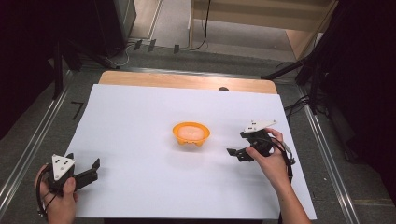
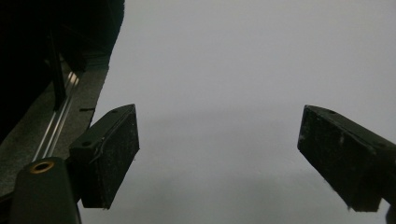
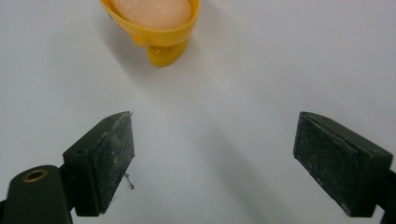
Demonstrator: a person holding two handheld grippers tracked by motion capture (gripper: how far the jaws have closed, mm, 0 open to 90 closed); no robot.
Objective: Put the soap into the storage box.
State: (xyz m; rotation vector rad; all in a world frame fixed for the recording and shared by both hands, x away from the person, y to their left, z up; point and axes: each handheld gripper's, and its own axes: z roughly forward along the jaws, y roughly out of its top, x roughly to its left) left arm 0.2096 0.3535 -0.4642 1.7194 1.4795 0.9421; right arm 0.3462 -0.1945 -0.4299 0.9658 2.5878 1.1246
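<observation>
An orange bowl (image 1: 191, 133) with short feet stands near the middle of the white sheet (image 1: 135, 121), holding something pale pink. In the right gripper view the bowl (image 3: 159, 28) is at the top, ahead of the jaws and apart from them. My right gripper (image 1: 237, 143) hovers to the bowl's right, pointing toward it, open and empty (image 3: 212, 158). Near the table's front left corner, far from the bowl, my left gripper (image 1: 86, 169) is held open. Its jaws (image 2: 219, 158) stand wide apart over bare white sheet.
The sheet covers most of a wooden table, whose bare strip (image 1: 187, 80) shows at the far edge. Metal rails (image 1: 32, 144) run along both sides on the grey floor. Dark stands and cables (image 1: 299, 105) sit at the back right.
</observation>
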